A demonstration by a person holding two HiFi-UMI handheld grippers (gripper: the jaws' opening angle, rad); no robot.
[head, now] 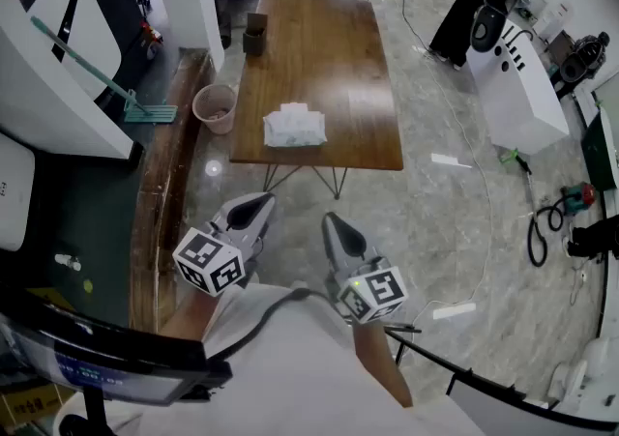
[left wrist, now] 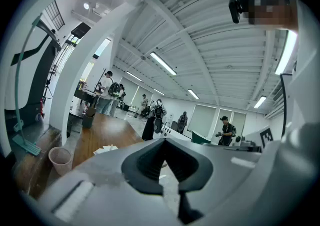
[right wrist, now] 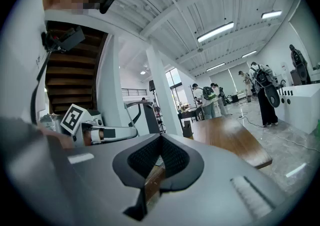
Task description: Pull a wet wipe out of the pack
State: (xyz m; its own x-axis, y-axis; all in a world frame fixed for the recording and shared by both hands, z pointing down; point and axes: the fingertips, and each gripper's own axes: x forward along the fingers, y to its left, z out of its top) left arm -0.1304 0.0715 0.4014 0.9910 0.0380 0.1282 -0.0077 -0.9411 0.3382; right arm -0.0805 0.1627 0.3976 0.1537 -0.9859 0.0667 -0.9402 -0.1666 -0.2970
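The pack (head: 295, 127) is lying on the tabletop (head: 319, 47), close to its near edge and roughly midway across its width. Something white and crumpled is showing on top, possibly a wipe poking out, though this cannot be told for sure. Both grippers are being held close to the body, over the floor and well apart from the tabletop. The fingers (left wrist: 147, 162) of the left gripper (head: 255, 204) are being held together with nothing between them, and the fingers (right wrist: 172, 160) of the right gripper (head: 333, 222) are likewise being held closed and empty. The pack is lying straight ahead, between the lines along which the two grippers are pointing, so neither is clearly favoured; the left is judged a shade nearer. The pack's long axis is running across the tabletop, left to right in the head view, so its long side is being presented to the fingers. Pulling is not yet being attempted. By this judgement the whole approach is remaining to be made, and one pair of fingers will need parting before the wipe can be pinched.
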